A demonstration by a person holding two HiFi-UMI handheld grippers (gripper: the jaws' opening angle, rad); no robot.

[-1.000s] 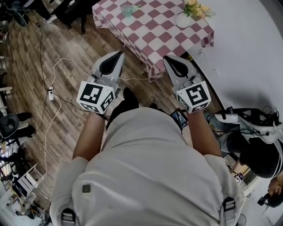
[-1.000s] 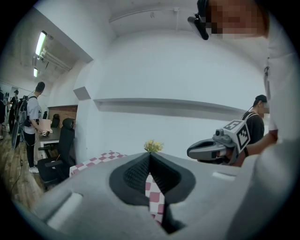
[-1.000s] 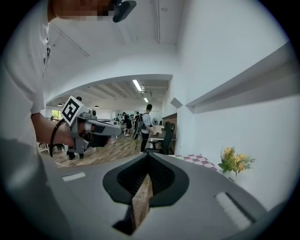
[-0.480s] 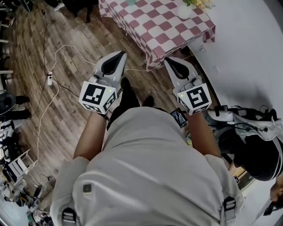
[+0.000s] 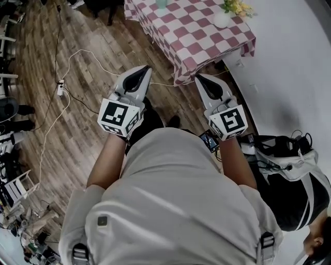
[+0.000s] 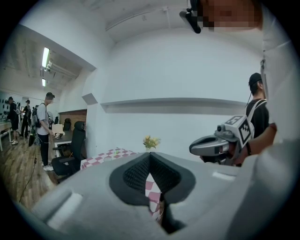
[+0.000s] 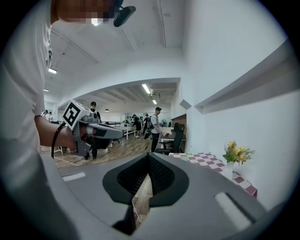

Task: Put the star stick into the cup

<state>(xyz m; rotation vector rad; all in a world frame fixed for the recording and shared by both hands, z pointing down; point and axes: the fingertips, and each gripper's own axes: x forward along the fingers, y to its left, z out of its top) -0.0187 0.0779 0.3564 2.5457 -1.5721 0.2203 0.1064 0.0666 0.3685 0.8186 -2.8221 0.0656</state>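
At far left of the head view, a white cable [image 5: 77, 54] loops over the wood floor [image 5: 88, 129] to a power strip [image 5: 60, 89].

Next comes the left gripper [image 5: 146, 69], held out over the floor. Its fingers are pressed together tip to tip w/ nothing btwn them. The left gripper view shows the same, w/ checked cloth visible just past the pads. The only print on the left cube [image 5: 120, 115] is a black-and-white square marker pattern.

A pale green cup [image 5: 162, 3] stands on the far part of the red-and-white checked table [image 5: 191, 41], cut off by the top edge of the pic. It's well apart from both sets of fingers: ahead of them, and btwn the two grippers left to right. The star stick is too small to make out in any view.

The right gripper [image 5: 198, 77] also has its fingers closed together and empty, tips near the table's front corner. The right cube [image 5: 229, 121] carries another square marker pattern.

Further right, a white vase [image 5: 221, 19] w/ yellow flowers [image 5: 237, 7] sits at the table's right end, by the white wall. At far right lies a black-and-white bag [image 5: 289, 171].
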